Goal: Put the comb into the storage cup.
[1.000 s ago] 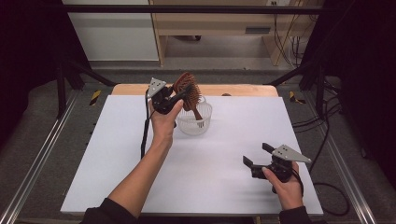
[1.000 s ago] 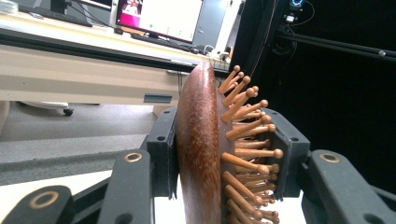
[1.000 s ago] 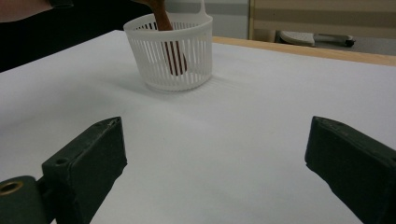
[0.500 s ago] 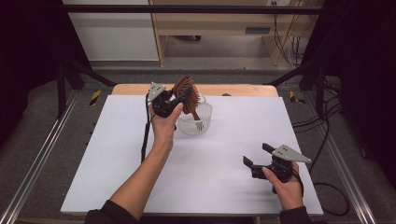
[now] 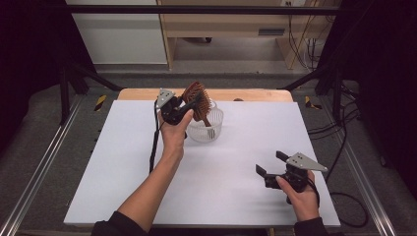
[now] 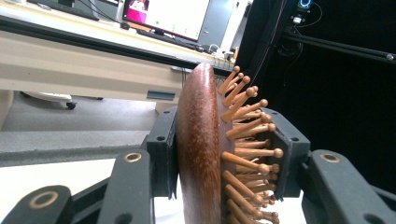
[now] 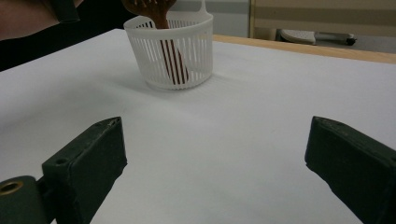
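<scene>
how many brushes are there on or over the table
1. A wooden hairbrush is clamped by its head in the left gripper, its handle down inside the white slotted basket at the table's far side.

Moved a little: left gripper with the brown hairbrush, tipped more upright, handle now down inside the white basket.

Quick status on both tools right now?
Left tool: shut on the hairbrush, its handle down in the basket.
Right tool: open, holding nothing.
</scene>
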